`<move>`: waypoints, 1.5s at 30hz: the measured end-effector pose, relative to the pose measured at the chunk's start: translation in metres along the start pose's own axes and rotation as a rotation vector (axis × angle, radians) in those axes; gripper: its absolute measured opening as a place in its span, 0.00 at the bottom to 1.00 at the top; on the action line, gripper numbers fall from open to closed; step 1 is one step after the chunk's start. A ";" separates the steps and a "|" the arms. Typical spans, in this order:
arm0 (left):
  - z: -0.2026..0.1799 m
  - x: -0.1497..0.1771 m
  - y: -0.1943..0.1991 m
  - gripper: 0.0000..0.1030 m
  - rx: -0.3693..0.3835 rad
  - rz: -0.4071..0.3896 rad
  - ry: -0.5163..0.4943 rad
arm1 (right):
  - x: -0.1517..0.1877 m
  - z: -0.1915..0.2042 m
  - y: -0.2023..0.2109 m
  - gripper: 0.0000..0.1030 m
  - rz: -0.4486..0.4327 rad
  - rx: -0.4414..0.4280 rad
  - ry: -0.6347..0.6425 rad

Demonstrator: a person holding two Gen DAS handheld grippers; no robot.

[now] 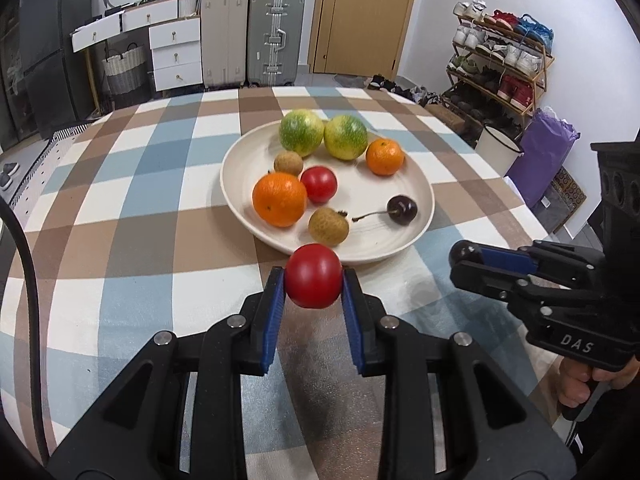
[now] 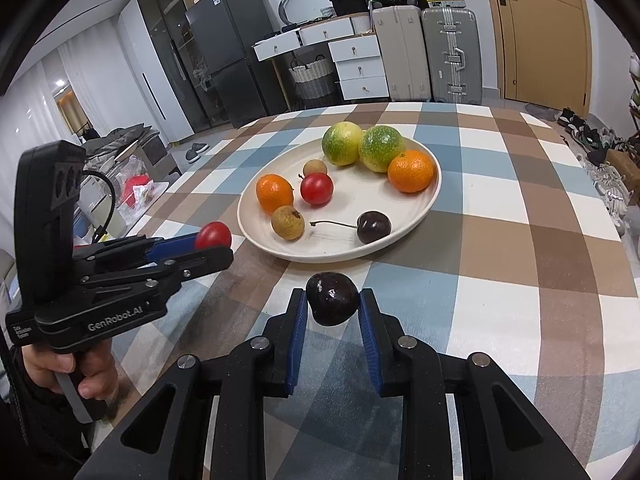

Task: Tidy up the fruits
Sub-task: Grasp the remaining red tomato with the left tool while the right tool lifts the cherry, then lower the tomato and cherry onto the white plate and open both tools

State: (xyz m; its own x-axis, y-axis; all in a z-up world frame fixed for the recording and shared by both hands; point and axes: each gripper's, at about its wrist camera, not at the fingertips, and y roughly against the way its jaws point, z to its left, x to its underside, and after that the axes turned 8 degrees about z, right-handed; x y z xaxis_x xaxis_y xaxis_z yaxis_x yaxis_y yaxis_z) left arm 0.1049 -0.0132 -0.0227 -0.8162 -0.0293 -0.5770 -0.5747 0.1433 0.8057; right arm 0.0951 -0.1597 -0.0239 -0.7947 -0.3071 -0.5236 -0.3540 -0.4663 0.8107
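Note:
My left gripper (image 1: 313, 280) is shut on a small red tomato (image 1: 313, 276), held just above the checked cloth in front of the white plate (image 1: 416, 216). My right gripper (image 2: 333, 300) is shut on a dark cherry (image 2: 332, 298), also short of the plate (image 2: 420, 204). On the plate lie two green-yellow fruits (image 1: 301, 132), two oranges (image 1: 279, 199), a red tomato (image 1: 319, 184), two brown longans (image 1: 328, 226) and a stemmed dark cherry (image 1: 402, 209). Each gripper shows in the other's view: the right gripper (image 1: 464, 258), the left gripper (image 2: 218, 246).
The table (image 1: 120, 208) has a blue, brown and white checked cloth. Behind it stand suitcases (image 1: 274, 40), white drawers (image 1: 176, 54), a door and a shoe rack (image 1: 500, 68) at the right. A person's hands grip both handles.

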 end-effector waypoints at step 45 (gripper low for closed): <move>-0.025 -0.073 -0.045 0.25 0.003 -0.025 -0.063 | -0.073 -0.036 -0.031 0.26 0.015 0.060 0.043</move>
State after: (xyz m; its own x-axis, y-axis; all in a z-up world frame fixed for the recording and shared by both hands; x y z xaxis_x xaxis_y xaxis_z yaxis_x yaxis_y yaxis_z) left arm 0.1890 -0.0421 -0.0137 -0.7961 0.0293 -0.6045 -0.5949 0.1460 0.7905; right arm 0.1816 -0.1524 -0.0198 -0.7787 -0.3498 -0.5208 -0.3717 -0.4115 0.8322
